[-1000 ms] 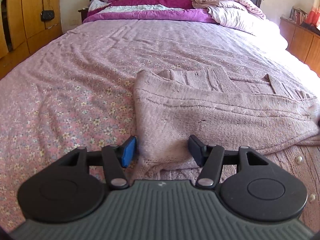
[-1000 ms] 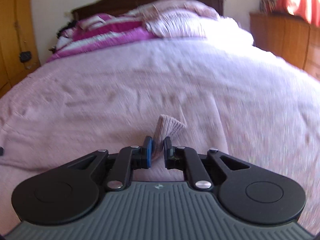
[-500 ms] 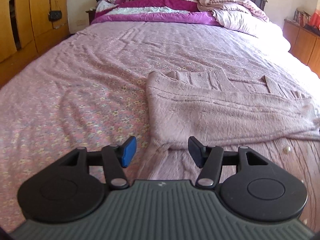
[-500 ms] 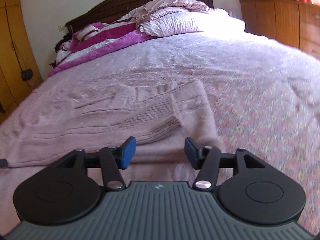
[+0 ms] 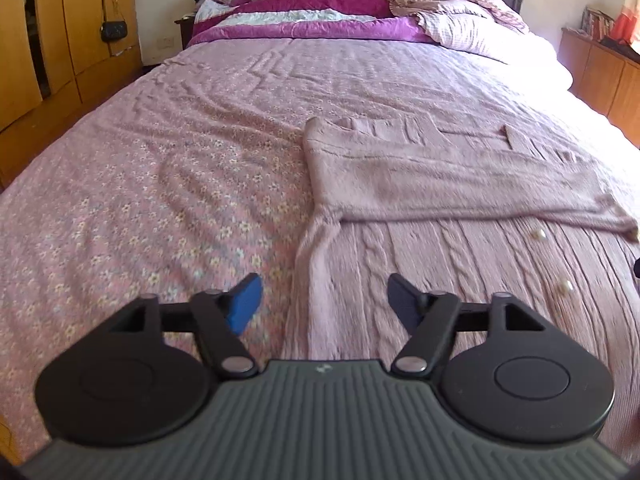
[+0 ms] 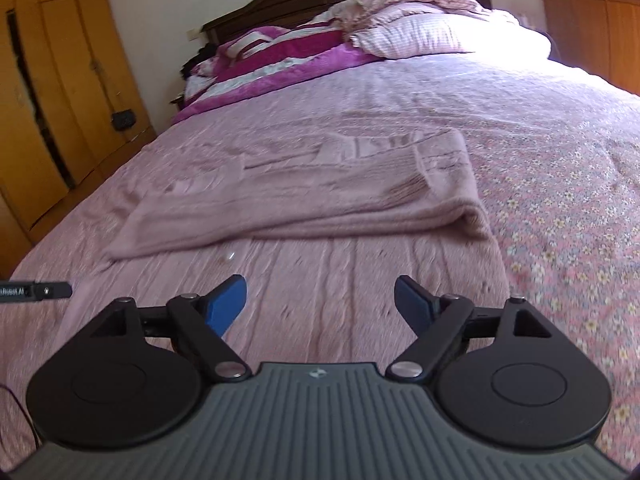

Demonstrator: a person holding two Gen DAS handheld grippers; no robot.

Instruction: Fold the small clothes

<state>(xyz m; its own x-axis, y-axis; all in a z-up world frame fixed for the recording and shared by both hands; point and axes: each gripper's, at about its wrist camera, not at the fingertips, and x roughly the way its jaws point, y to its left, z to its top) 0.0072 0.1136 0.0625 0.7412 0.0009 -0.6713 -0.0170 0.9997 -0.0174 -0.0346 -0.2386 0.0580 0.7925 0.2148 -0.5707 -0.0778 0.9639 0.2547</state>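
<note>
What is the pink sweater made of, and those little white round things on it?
The pink sweater looks like soft knitted wool or acrylic yarn: it is fuzzy on top, with cable-twist ribs lower down. The little white round buttons look like shiny pearl-style plastic, though they are too small to be sure.

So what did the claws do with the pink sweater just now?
The right claw let go of the sleeve it was pinching a second ago and opened wide. The sleeve now lies folded across the sweater. Both claws backed away toward the near end; the left claw was open all along. The sweater's body stayed flat on the bed.
</note>
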